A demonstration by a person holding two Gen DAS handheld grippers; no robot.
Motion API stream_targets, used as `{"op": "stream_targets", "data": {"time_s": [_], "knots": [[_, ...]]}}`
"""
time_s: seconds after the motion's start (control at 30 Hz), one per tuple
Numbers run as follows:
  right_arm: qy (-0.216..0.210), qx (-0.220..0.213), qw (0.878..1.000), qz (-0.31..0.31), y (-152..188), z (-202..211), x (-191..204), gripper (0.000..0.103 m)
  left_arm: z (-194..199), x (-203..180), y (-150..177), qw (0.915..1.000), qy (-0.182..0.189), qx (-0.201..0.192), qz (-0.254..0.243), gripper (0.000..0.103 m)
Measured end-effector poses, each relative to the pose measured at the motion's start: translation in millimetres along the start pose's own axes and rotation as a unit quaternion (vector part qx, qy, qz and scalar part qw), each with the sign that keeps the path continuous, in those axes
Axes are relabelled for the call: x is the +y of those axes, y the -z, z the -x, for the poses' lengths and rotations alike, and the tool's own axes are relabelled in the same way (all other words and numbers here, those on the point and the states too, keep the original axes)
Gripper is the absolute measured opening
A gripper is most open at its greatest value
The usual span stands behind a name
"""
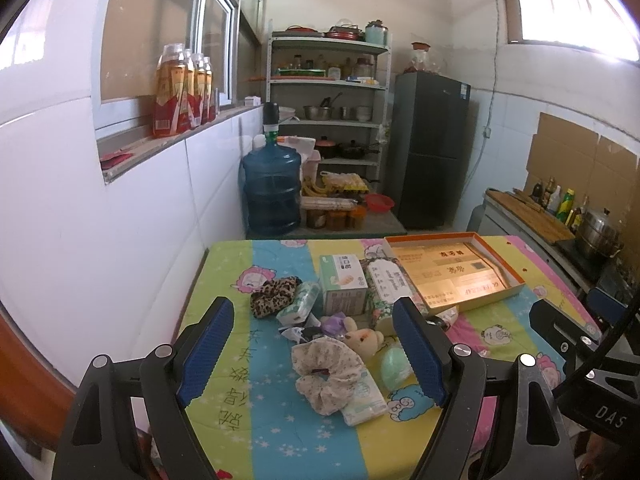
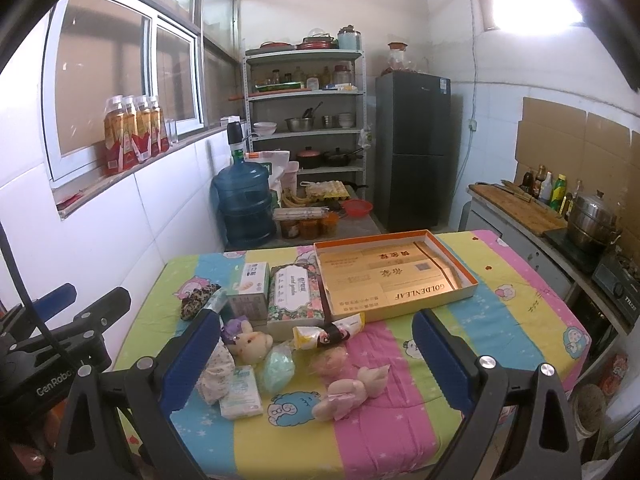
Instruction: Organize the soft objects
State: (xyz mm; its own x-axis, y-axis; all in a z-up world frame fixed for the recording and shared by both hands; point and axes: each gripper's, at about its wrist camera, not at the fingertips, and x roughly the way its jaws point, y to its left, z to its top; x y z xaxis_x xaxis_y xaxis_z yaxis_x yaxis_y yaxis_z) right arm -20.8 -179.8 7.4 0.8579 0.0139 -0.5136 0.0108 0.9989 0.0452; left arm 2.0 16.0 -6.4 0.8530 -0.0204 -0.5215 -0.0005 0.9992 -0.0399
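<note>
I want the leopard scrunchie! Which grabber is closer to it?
Left. The left gripper hovers open just short of the leopard scrunchie; the right gripper is farther, off to its right.

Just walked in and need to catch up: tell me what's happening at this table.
A person holds a two-finger tool in each hand above a table covered in a striped cartoon cloth. The left tool and right tool are both open and hold nothing. Soft items lie loose on the cloth: a floral scrunchie, a leopard scrunchie, a small plush bear, a pink plush toy. The open orange-rimmed box contains none of them, so sorting hasn't begun.
</note>
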Motion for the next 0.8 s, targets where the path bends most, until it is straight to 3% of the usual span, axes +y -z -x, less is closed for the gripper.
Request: {"op": "stream_targets", "data": {"time_s": [0.8], "knots": [[-0.008,0.006,1.000,0.000,0.9,-8.9,5.9,0.098,-3.2,3.2,2.9,0.9999,-0.002,0.006,0.008,0.082]]}}
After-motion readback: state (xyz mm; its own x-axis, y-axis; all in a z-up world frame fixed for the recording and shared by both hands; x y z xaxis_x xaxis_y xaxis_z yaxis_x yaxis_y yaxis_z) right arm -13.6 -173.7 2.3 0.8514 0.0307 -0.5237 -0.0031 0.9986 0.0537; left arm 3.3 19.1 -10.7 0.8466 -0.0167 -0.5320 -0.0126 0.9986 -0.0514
